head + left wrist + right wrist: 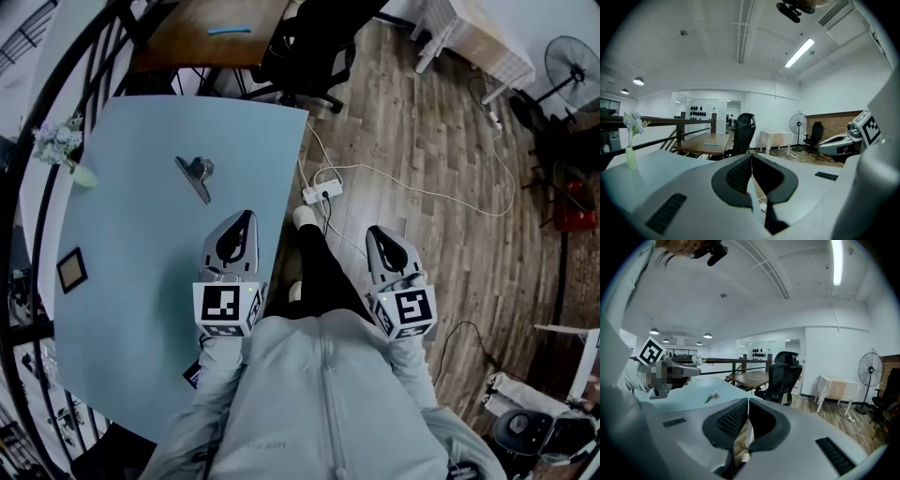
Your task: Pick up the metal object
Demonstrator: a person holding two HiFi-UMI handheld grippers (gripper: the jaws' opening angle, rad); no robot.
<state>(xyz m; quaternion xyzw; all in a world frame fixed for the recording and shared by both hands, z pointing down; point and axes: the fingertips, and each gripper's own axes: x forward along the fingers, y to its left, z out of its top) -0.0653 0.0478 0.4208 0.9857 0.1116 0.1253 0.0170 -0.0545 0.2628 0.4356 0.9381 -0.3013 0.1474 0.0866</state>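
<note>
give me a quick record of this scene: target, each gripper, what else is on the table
target: metal object, lying on the light blue table, untouched
left gripper: jaws shut, empty, over the table near its right edge, short of the target
right gripper: jaws shut, empty, over the wooden floor beside the table
also on table: vase of flowers, small framed square

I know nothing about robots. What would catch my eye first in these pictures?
Two grey hand-held grippers with black-and-white marker cubes stand out in the head view. The left gripper is over the pale blue table near its right edge, and the right gripper is over the wooden floor. Both have their jaws together and hold nothing. Ahead of the left one a small metal object lies on the table, and a vase of flowers stands at the far left edge.
</note>
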